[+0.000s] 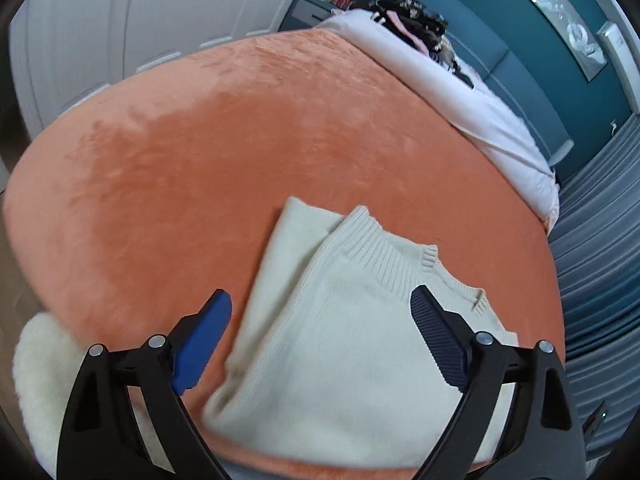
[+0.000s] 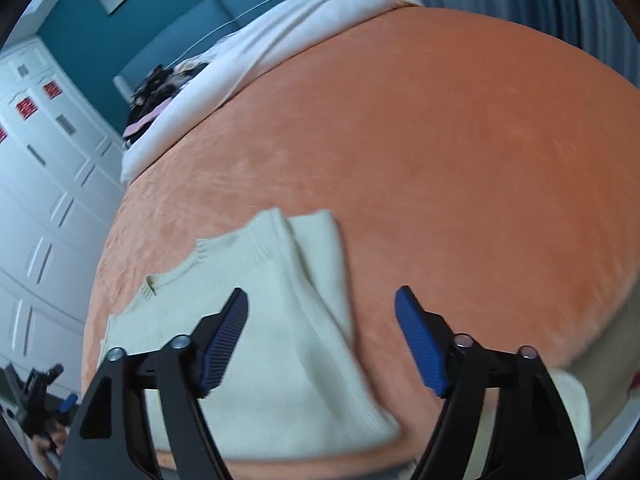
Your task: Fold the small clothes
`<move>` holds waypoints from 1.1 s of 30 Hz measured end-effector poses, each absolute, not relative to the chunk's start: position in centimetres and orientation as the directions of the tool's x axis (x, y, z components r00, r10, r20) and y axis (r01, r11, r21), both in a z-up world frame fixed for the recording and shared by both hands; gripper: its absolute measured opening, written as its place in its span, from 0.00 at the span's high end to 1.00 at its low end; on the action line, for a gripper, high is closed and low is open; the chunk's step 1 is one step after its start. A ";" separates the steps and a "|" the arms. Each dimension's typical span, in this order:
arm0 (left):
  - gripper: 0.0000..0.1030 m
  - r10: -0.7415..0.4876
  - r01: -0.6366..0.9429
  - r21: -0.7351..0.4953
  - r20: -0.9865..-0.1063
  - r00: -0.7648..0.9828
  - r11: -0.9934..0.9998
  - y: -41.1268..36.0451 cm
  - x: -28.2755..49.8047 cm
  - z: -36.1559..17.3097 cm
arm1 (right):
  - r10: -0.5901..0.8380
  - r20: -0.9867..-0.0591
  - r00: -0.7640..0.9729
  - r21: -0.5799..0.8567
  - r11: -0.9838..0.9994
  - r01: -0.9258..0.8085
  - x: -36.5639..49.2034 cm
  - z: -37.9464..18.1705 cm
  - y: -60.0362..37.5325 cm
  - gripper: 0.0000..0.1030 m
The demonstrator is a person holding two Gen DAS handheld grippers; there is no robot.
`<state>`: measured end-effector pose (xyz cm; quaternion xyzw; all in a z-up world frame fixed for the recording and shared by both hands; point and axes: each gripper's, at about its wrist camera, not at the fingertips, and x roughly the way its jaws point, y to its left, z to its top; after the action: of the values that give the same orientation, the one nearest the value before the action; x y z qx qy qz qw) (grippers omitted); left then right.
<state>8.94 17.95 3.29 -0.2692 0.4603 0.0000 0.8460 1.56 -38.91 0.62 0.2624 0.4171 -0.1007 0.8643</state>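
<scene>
A cream knitted sweater (image 1: 344, 340) lies partly folded on the orange blanket (image 1: 240, 140), its ribbed collar toward the far side and one side folded over the body. My left gripper (image 1: 320, 312) is open and empty, held above the sweater's near part. In the right wrist view the same sweater (image 2: 272, 320) lies at lower left on the blanket (image 2: 440, 160). My right gripper (image 2: 320, 316) is open and empty above the sweater's right edge. The left gripper (image 2: 44, 400) also shows at the lower left edge of the right wrist view.
A white duvet (image 1: 460, 92) is bunched at the far end of the bed, with a pile of dark clothes (image 1: 416, 24) on it. White wardrobe doors (image 2: 48, 200) stand beside the bed. A fluffy white item (image 1: 36, 380) lies off the bed's near corner. Grey curtains (image 1: 600, 240) hang at the right.
</scene>
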 end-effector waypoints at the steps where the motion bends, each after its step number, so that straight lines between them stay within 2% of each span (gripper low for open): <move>1: 0.13 -0.273 -0.249 -0.461 -0.797 0.539 0.852 17.4 10.5 1.8 | 0.055 -0.791 0.609 0.361 0.846 0.393 3.4 -0.4 -38.6 0.25; 3: 0.21 -0.301 -0.297 -0.460 -0.840 0.452 0.837 17.0 12.3 -1.3 | 0.079 -0.831 0.551 0.341 0.855 0.391 5.9 -2.7 -37.6 0.26; 4: 0.42 -0.322 -0.298 -0.471 -0.842 0.433 0.830 16.8 12.9 -2.4 | 0.082 -0.849 0.522 0.316 0.870 0.378 6.5 -3.6 -36.8 0.49; 5: 0.69 -0.282 -0.307 -0.426 -0.864 0.418 0.851 16.5 13.3 -2.8 | 0.053 -0.859 0.509 0.272 0.889 0.367 7.1 -3.6 -36.4 0.85; 6: 0.82 -0.243 -0.294 -0.390 -0.869 0.431 0.872 16.6 13.6 -2.4 | 0.055 -0.830 0.554 0.294 0.888 0.353 6.7 -2.6 -36.1 0.86; 7: 0.92 -0.268 -0.267 -0.414 -0.853 0.448 0.870 16.8 13.6 -1.9 | 0.098 -0.762 0.640 0.379 0.869 0.318 6.3 -0.8 -36.4 0.89; 9: 0.92 -0.285 -0.255 -0.434 -0.840 0.462 0.864 17.6 13.5 -1.0 | 0.100 -0.698 0.709 0.425 0.855 0.297 5.1 1.6 -37.5 0.90; 10: 0.92 -0.280 -0.247 -0.422 -0.846 0.454 0.872 17.6 13.7 -1.2 | 0.085 -0.704 0.706 0.407 0.862 0.302 5.2 1.2 -38.0 0.90; 13: 0.91 -0.250 -0.249 -0.373 -0.875 0.415 0.894 17.0 14.3 -3.5 | 0.108 -0.862 0.496 0.332 0.859 0.390 7.4 -5.8 -39.3 0.90; 15: 0.90 -0.221 -0.240 -0.350 -0.871 0.440 0.905 16.7 14.1 -3.6 | 0.091 -0.837 0.540 0.343 0.856 0.387 6.7 -5.3 -39.4 0.90; 19: 0.85 -0.191 -0.246 -0.326 -0.874 0.447 0.913 16.3 13.2 -2.3 | -0.044 -0.794 0.606 0.290 0.849 0.442 4.2 -0.1 -38.2 0.75; 21: 0.81 -0.169 -0.262 -0.325 -0.859 0.483 0.909 15.8 12.0 -0.7 | -0.037 -0.760 0.649 0.293 0.872 0.393 3.4 1.7 -36.6 0.75; 23: 0.68 -0.192 -0.235 -0.362 -0.824 0.532 0.902 14.3 11.1 1.0 | 0.060 -0.740 0.670 0.327 0.903 0.279 3.9 2.6 -33.1 0.75; 25: 0.62 -0.220 -0.190 -0.384 -0.796 0.564 0.904 11.7 10.1 2.3 | 0.170 -0.749 0.641 0.339 0.929 0.150 5.1 2.1 -28.6 0.75; 28: 0.62 -0.288 -0.091 -0.393 -0.794 0.536 0.915 6.9 9.4 2.1 | 0.283 -0.773 0.568 0.327 0.945 -0.026 6.0 0.1 -21.2 0.75; 31: 0.62 -0.282 -0.052 -0.349 -0.828 0.485 0.936 4.7 9.0 0.3 | 0.321 -0.799 0.509 0.309 0.945 -0.111 5.8 -1.6 -17.7 0.76; 32: 0.65 -0.247 -0.056 -0.311 -0.840 0.483 0.949 5.0 9.0 -0.5 | 0.289 -0.803 0.521 0.274 0.956 -0.107 5.7 -1.7 -18.1 0.86; 33: 0.69 -0.242 -0.052 -0.305 -0.837 0.491 0.951 5.9 8.9 -1.1 | 0.276 -0.803 0.528 0.268 0.959 -0.094 5.3 -1.8 -19.5 0.88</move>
<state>8.91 5.90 -1.06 -0.1466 0.5016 -0.0556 0.8507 5.33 -19.53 -1.77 0.0962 0.4739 0.1065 0.8688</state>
